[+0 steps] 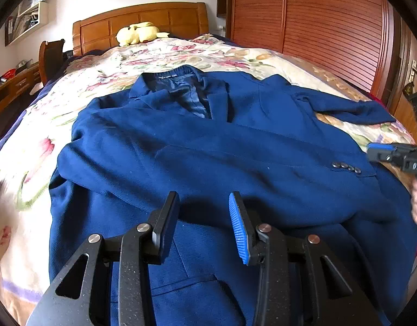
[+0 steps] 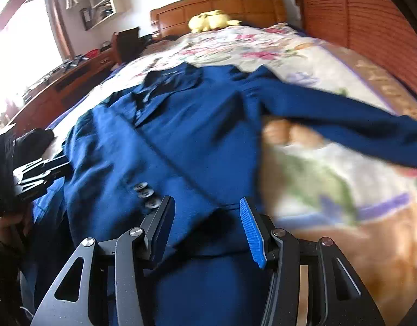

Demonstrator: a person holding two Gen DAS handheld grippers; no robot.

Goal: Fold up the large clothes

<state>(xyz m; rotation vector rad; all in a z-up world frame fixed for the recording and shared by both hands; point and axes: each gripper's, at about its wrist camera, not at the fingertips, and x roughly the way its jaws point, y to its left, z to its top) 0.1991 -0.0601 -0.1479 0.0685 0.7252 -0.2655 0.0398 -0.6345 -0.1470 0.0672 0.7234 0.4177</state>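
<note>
While both tools hover with nothing between their pads, the folding looks only partly done. Nearest, at six o'clock in the left wrist view, the left gripper (image 1: 203,222) stands with its jaws apart, just above the lower front of the blue jacket (image 1: 208,146). The right gripper (image 2: 205,225) also has its jaws parted and empty, over the jacket's hem edge near six o'clock in its own view.

Further out, one sleeve (image 1: 235,160) lies folded across the chest, its cuff buttons (image 1: 345,167) at about three o'clock. The other sleeve (image 1: 347,107) stretches out flat toward two o'clock over the floral bedspread (image 1: 159,54). At twelve o'clock the collar (image 1: 178,81) lies open, and beyond it a yellow plush toy (image 1: 137,34) rests against the wooden headboard (image 1: 140,19).

To fold well, I judge the outstretched sleeve should come in next: pinch it near the cuff, lift it only a little so the body does not drag, and lay it across the chest in line with the first. Smooth the wrinkles before doubling the hem toward the collar.
</note>
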